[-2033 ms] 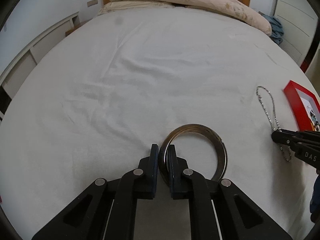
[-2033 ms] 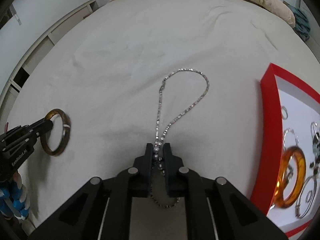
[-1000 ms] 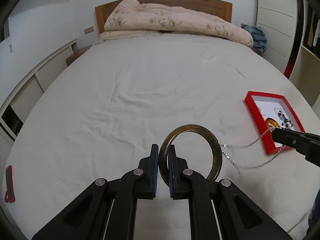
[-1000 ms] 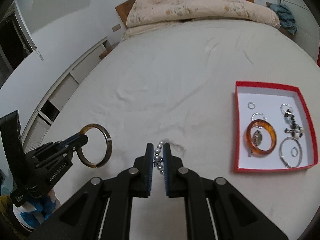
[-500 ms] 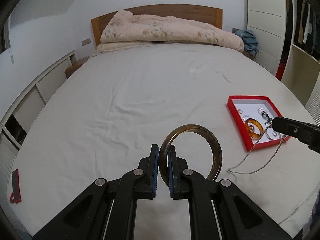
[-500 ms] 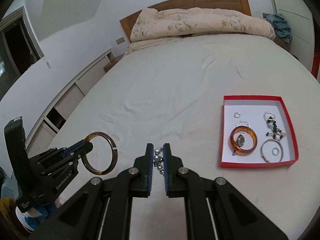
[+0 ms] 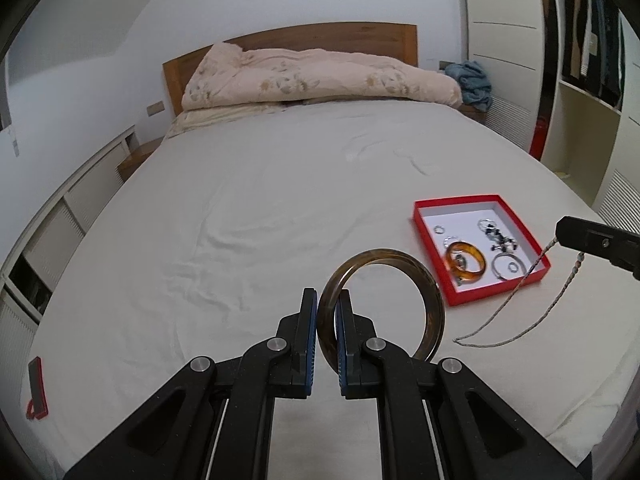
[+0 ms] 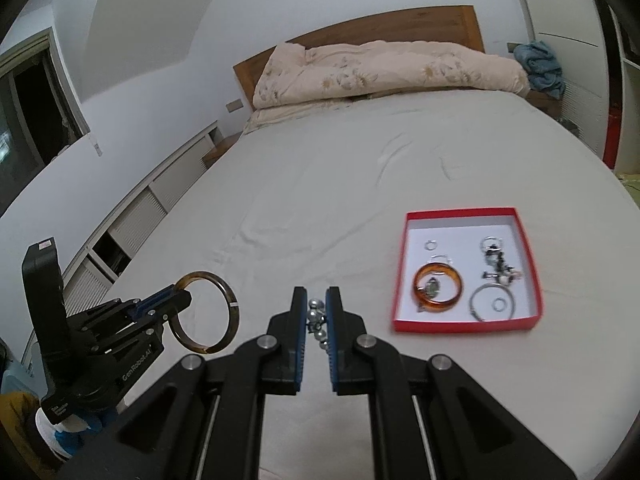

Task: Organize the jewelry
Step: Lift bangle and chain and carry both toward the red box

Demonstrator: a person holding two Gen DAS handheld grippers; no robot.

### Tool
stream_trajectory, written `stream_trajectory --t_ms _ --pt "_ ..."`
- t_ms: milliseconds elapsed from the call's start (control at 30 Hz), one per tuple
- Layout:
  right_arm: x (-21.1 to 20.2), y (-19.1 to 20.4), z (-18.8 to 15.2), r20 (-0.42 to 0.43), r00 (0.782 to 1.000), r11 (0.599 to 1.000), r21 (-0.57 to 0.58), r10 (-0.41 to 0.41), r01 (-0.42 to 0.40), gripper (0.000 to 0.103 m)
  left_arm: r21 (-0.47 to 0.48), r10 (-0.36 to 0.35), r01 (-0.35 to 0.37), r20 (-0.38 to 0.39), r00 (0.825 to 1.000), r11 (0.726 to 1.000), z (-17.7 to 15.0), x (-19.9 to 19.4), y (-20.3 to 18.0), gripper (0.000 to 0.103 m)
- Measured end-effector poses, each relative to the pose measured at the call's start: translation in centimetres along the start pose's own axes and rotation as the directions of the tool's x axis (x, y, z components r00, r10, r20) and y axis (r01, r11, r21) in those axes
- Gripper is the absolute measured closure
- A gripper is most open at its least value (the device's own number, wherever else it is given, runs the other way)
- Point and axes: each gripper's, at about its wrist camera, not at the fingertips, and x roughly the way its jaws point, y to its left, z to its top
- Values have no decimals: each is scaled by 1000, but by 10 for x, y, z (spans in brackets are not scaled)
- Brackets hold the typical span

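My left gripper [image 7: 328, 312] is shut on a dark brown bangle [image 7: 434, 312] and holds it above the white bed. It also shows in the right wrist view [image 8: 176, 300] with the bangle [image 8: 232, 312]. My right gripper [image 8: 317, 308] is shut on a silver bead necklace [image 8: 316, 316]; the chain [image 7: 520, 320] hangs from it in the left wrist view, its loop resting on the sheet. A red jewelry box [image 8: 400, 280] [image 7: 480, 296] lies on the bed to the right, holding an orange bangle [image 8: 456, 296], rings and other pieces.
The white bed sheet [image 7: 260, 220] spreads ahead, with a beige duvet [image 7: 320, 76] by the wooden headboard. A small red object [image 7: 36, 392] lies at the bed's left edge. White cabinets [image 8: 160, 196] run along the left, wardrobes [image 7: 580, 100] at right.
Both grippers have lifted off the bed with the bangle and the necklace and pulled back. The red box now shows whole and farther off.
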Motion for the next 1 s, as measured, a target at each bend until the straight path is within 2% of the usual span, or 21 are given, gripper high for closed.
stream_trajectory --t_ms 267,467,1000 --pt "-27 -37 9 20 999 999 -3 -42 42 95 56 -36 36 2 999 998 17 3 -44 94" --pt "-32 -63 30 42 997 998 -14 -65 66 95 92 -75 76 -12 997 993 37 25 -77 94" --pt "5 -114 101 105 990 994 -48 -94 100 95 136 -119 118 0 993 984 107 98 -126 94"
